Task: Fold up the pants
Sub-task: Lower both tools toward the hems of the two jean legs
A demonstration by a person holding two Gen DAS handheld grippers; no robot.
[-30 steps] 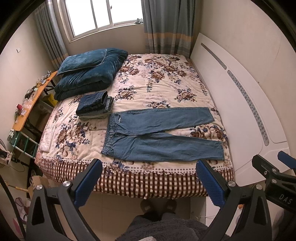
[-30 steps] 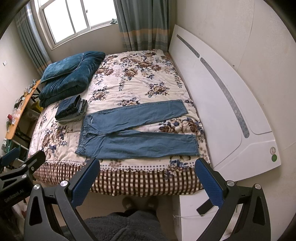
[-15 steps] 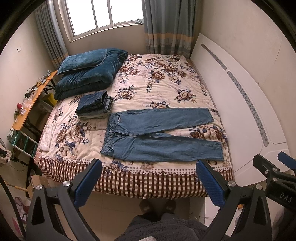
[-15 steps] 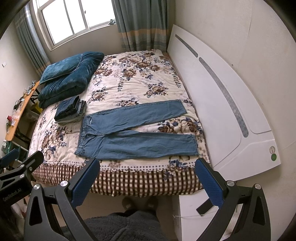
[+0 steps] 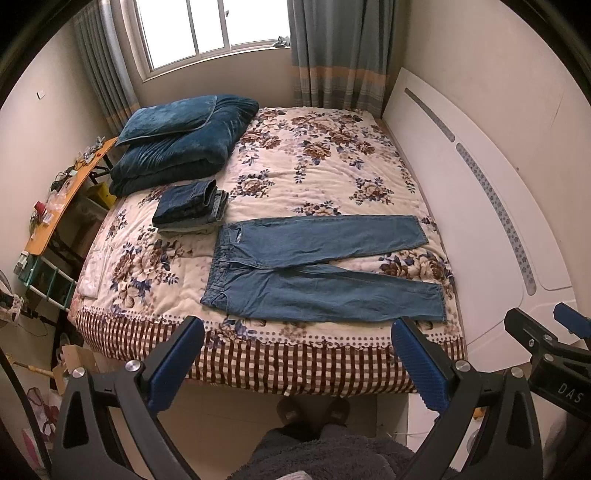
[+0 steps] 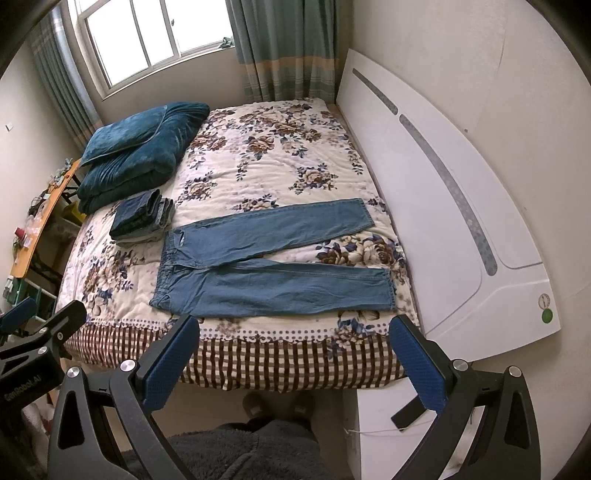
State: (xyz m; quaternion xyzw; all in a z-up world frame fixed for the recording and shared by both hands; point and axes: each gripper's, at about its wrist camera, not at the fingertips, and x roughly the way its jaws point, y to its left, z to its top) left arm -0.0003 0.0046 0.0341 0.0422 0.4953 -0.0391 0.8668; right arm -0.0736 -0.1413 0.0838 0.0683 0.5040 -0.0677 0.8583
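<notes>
We see a bed [image 5: 317,177] with a flowered cover, a bright window [image 5: 207,29] at twelve o'clock, grey curtains [image 5: 340,55], a white headboard [image 5: 498,206] at three, pale walls.

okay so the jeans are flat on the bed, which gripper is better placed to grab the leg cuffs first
Right, probably. The cuffs lie on the jeans' right end, nearer the right gripper; the left gripper sits nearer the waistband. Both are open.

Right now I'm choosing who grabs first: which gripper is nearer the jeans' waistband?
Left. The left gripper hangs off the bed edge toward the waistband; the right gripper hangs nearer the hems.
</notes>
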